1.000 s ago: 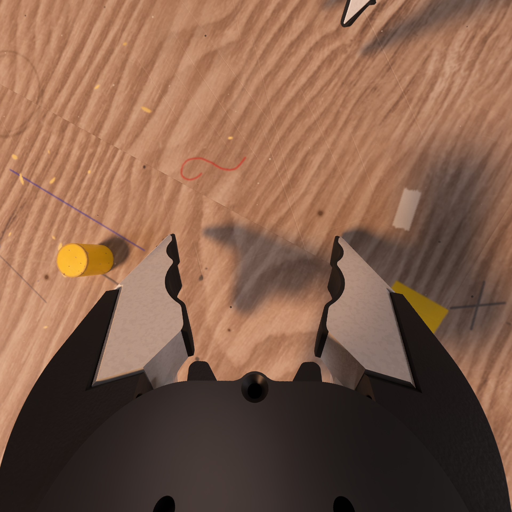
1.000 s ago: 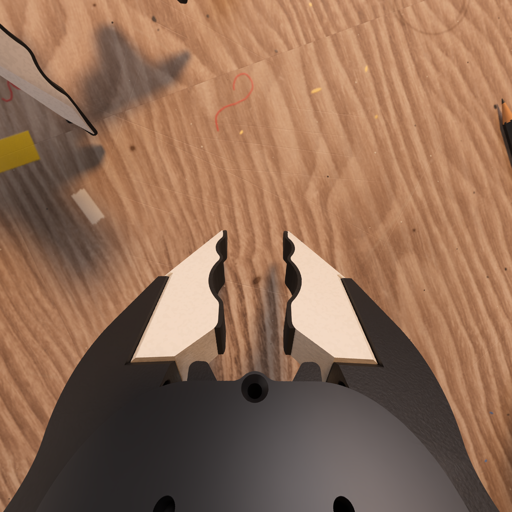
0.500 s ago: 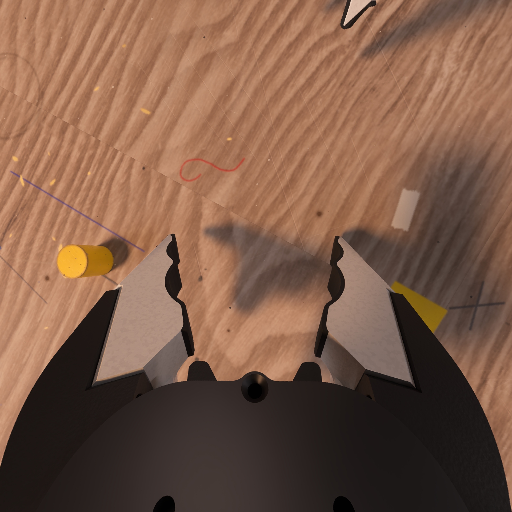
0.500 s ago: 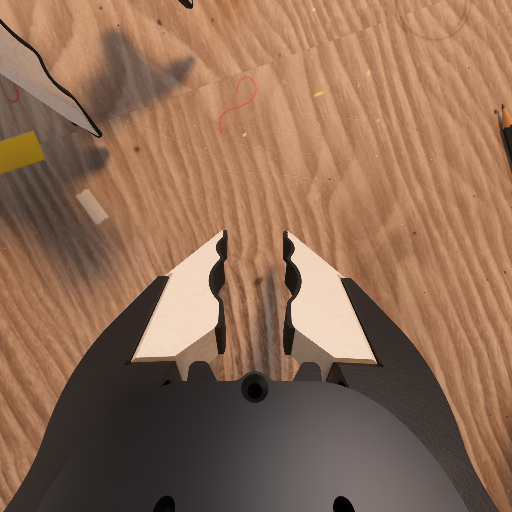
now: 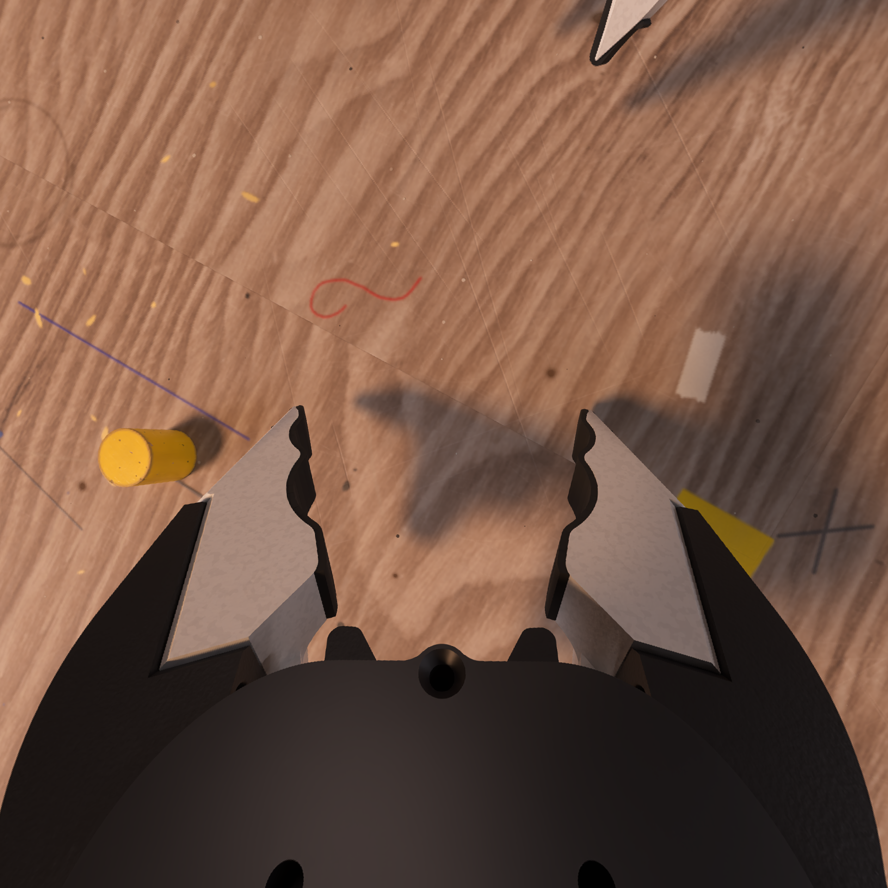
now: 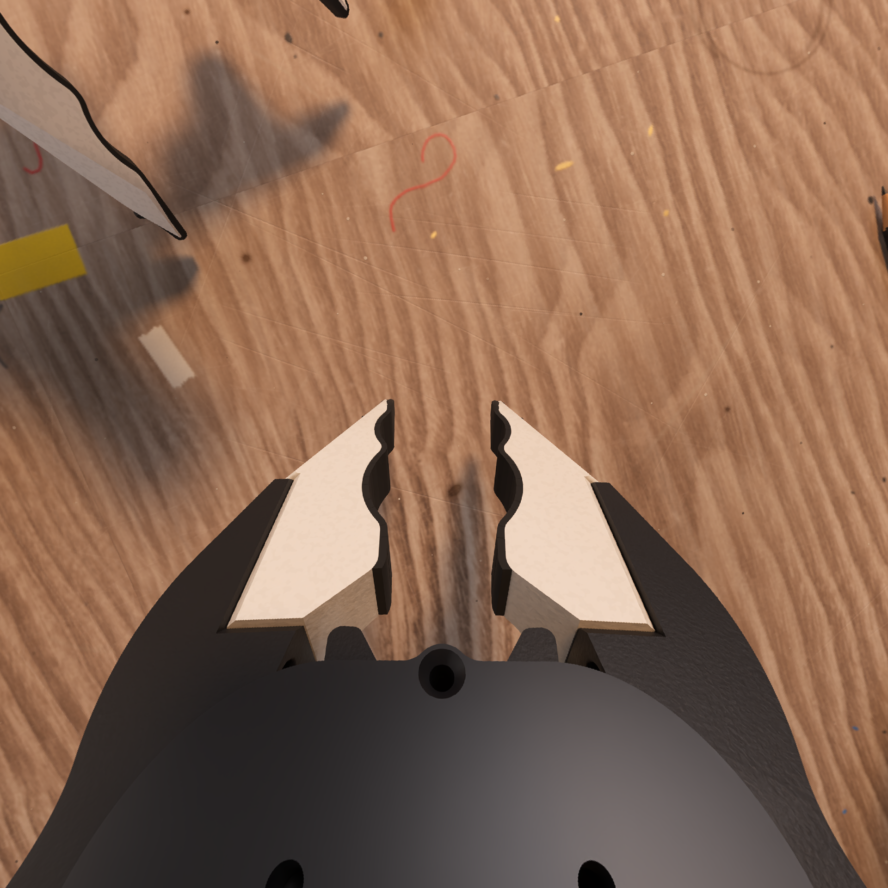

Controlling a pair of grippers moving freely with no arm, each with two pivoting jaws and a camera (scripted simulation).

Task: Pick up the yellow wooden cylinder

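Yellow wooden cylinder (image 5: 146, 457): we see it lying on its side on the wooden tabletop (image 5: 480, 168), its round end face turned toward the camera, a short dark shadow behind it; it sits left of the left gripper's left finger, just beside that finger's tip yet apart from it, and it does not show in the right wrist view
Left gripper (image 5: 441, 409): we find its 2 pale fingers spread wide with nothing between them, only bare wood and their own shadow; it hangs above the table
Right gripper (image 6: 442, 401): we note a narrow gap between its 2 fingers, nothing held; in the left wrist view 1 of its finger tips (image 5: 620, 29) shows at the top edge, well apart from the cylinder
Yellow paper piece (image 5: 735, 533): flat on the table, partly hidden behind the left gripper's right finger
Strip of pale tape (image 5: 700, 364): flat on the wood, beyond the paper piece
Red squiggle (image 5: 363, 295): a thin curled line on the tabletop ahead of the left gripper
Blue line (image 5: 134, 371): a straight mark that runs just behind the cylinder
Pencil (image 6: 883, 226): only its tip shows at the right edge of the right wrist view
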